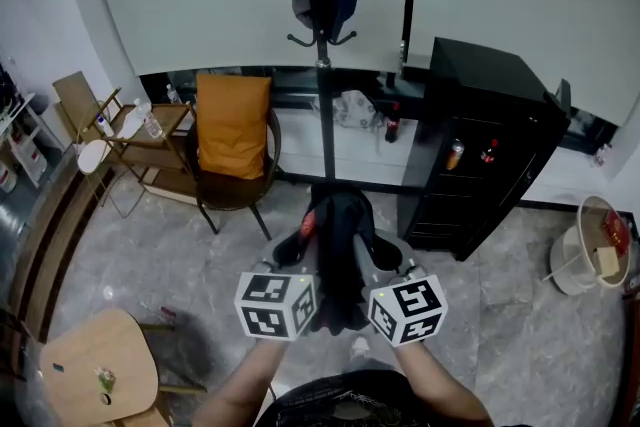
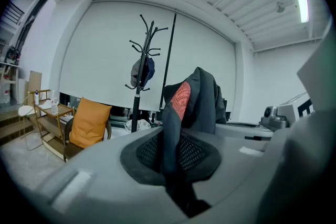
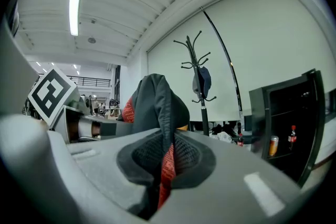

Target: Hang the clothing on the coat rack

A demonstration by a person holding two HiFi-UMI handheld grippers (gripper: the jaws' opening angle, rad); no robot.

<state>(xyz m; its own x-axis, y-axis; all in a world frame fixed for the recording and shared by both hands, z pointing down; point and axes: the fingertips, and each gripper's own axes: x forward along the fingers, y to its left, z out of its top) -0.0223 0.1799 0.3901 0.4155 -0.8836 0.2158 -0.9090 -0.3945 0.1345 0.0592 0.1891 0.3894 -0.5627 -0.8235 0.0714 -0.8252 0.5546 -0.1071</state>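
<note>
Head view: your left tongs (image 1: 297,248) and right tongs (image 1: 383,255) each pinch the dark jacket (image 1: 338,233), raised between them, coat rack (image 1: 325,105) well ahead; twin grips likely keep it off the floor (image 1: 200,250), ready for hooking

The head view looks steeply down from above the person, toward the tall black metal coat rack (image 1: 327,115) ahead. Each gripper view sits low, very close behind its own jaws, facing forward and upward. All three share this rack and the dark red-lined fabric jacket (image 1: 340,235).
</note>
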